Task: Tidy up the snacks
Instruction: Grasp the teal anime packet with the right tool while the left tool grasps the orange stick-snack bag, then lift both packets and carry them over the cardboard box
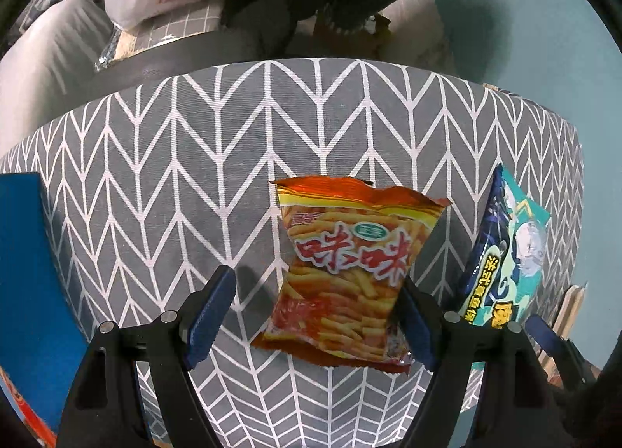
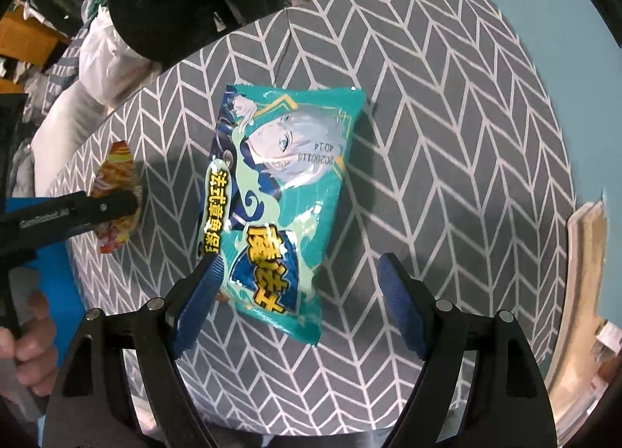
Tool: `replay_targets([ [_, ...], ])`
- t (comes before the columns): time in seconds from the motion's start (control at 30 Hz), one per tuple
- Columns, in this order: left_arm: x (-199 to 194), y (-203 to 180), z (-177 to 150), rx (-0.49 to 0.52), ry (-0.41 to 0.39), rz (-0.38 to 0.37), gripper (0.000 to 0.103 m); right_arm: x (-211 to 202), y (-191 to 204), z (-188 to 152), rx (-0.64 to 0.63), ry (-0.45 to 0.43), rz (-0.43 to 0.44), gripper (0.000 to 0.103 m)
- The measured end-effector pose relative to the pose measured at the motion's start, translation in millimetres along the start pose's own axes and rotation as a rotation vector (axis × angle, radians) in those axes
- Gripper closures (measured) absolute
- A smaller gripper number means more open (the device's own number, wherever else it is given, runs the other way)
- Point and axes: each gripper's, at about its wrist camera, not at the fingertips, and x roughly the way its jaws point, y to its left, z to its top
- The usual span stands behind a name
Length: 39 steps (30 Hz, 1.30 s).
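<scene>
- Left wrist view only: the left gripper (image 1: 317, 316) points down with its jaws wide, the orange bag (image 1: 346, 273) lying flat between the pads on the patterned cloth (image 1: 194, 160); no pad visibly presses it.
- Right wrist view only: the right gripper (image 2: 299, 300) hangs wide over the teal bag's (image 2: 280, 191) lower end, gripping nothing.
- Teal bag print reads "20260115 4D14"; yellow Chinese lettering too.
- The orange bag sits half hidden behind the other gripper in the right view.
- A blue box (image 1: 23, 253) is cut off at the left edge.
</scene>
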Motion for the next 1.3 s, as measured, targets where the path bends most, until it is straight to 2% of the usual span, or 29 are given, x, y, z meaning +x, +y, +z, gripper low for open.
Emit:
replay_targets([
  [0.33, 7.0, 0.2, -0.3, -0.014, -0.025, 0.001, 0.024, 8.3, 9.9, 8.6, 0.012, 0.022, 0.009, 0.022],
  [0.43, 3.4, -5.7, -1.3, 0.016, -0.051, 0.018, 0.037, 10.5, 13.1, 11.3, 0.003, 0.026, -0.001, 0.022],
  [0.5, 0.5, -9.4, -1.6, 0.035, -0.062, 0.031, 0.055, 13.7, 17.3, 14.5, -0.001, 0.029, -0.008, 0.022],
  [0.57, -2.0, -8.8, -3.4, 0.037, -0.062, 0.017, 0.058, 17.3, 21.4, 18.5, 0.001, 0.034, -0.009, 0.022],
  [0.9, -22.2, 28.0, -24.3, -0.013, -0.095, 0.04, 0.059, 47.1, 49.4, 43.8, 0.018, 0.064, -0.051, 0.022],
  [1.1, -26.1, 52.0, -40.5, -0.07, -0.088, 0.035, 0.059, 67.9, 75.2, 56.4, -0.002, 0.064, -0.11, 0.021],
  [1.3, -30.3, 70.9, -58.1, -0.095, -0.088, 0.031, 0.059, 85.3, 108.9, 61.4, -0.058, 0.035, -0.228, 0.019],
])
